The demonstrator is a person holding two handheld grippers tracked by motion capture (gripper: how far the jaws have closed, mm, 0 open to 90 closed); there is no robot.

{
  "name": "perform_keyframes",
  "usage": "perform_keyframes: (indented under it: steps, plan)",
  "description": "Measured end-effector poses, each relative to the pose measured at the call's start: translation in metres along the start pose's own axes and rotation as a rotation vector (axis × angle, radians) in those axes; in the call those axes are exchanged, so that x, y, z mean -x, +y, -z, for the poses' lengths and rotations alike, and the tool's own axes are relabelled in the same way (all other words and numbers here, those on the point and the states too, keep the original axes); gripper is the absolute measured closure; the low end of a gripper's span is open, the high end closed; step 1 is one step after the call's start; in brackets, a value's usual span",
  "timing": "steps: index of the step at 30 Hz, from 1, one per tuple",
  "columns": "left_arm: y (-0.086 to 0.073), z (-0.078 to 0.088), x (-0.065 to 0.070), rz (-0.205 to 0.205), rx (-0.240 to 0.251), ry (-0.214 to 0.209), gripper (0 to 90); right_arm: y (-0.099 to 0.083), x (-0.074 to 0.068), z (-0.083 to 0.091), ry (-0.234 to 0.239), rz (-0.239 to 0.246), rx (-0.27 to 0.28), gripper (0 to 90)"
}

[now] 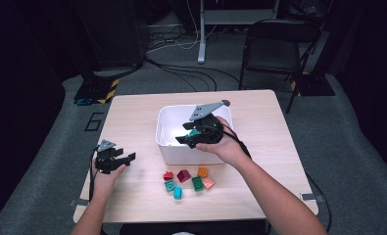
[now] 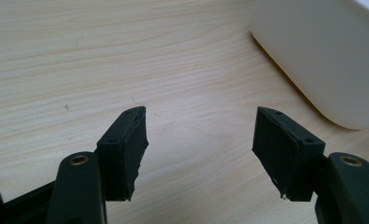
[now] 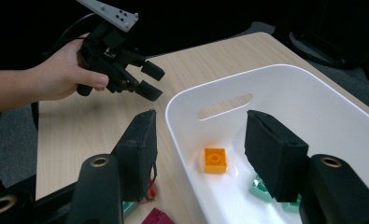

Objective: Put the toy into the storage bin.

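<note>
A white bin (image 1: 170,147) stands mid-table. My right gripper (image 1: 186,139) hovers over its front part, open with nothing between the jaws. In the right gripper view, the right gripper (image 3: 201,116) looks down into the bin (image 3: 285,70), where an orange brick (image 3: 215,160) and teal bricks (image 3: 259,189) lie on the floor. Several loose bricks lie in front of the bin, among them a red one (image 1: 168,175), a maroon one (image 1: 183,175) and a cyan one (image 1: 178,193). My left gripper (image 1: 127,159) is held open low over bare wood to the left of the bin, and the left gripper (image 2: 201,112) holds nothing.
The bin's rounded wall (image 2: 322,56) is close on the right of the left gripper. The wooden table (image 1: 132,112) has bare room behind and left of the bin. A dark folding chair (image 1: 274,49) and cables lie on the floor beyond the far edge.
</note>
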State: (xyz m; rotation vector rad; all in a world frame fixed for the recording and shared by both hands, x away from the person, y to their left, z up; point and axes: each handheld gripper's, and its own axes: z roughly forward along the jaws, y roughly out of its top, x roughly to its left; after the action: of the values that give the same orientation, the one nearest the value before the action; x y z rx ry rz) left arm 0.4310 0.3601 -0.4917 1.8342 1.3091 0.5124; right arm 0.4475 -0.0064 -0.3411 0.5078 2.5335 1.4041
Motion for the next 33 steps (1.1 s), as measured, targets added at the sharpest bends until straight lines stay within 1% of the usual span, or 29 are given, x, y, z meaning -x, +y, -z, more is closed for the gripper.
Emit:
perform_keyframes:
  steps: [3, 6, 14, 23, 26, 32, 33]
  plan:
    - [0.000, 0.000, 0.000, 0.001, 0.002, 0.002, 34.9, -0.005, -0.005, 0.003, -0.006, 0.014, 0.006, 43.7]
    - [0.000, 0.000, 0.001, -0.004, 0.001, 0.001, 35.0, -0.012, -0.009, 0.004, -0.006, 0.021, 0.000, 43.9]
    - [0.000, 0.000, 0.000, -0.001, 0.001, 0.003, 35.0, -0.033, -0.018, 0.004, -0.003, 0.008, -0.004, 44.2]
    - [0.000, 0.000, 0.001, -0.001, -0.001, 0.003, 35.0, -0.052, -0.027, 0.005, -0.023, 0.037, -0.008, 44.2]
    - [0.000, 0.000, 0.001, -0.004, -0.002, 0.003, 35.0, -0.059, -0.029, 0.005, -0.032, 0.034, -0.012, 44.2]
    - [0.000, 0.000, 0.001, -0.002, -0.004, 0.002, 35.0, -0.077, -0.031, 0.002, -0.040, 0.007, -0.028, 44.2]
    - [0.000, 0.000, 0.001, -0.003, -0.004, 0.001, 35.0, -0.081, -0.031, 0.001, -0.042, 0.011, -0.033, 44.2]
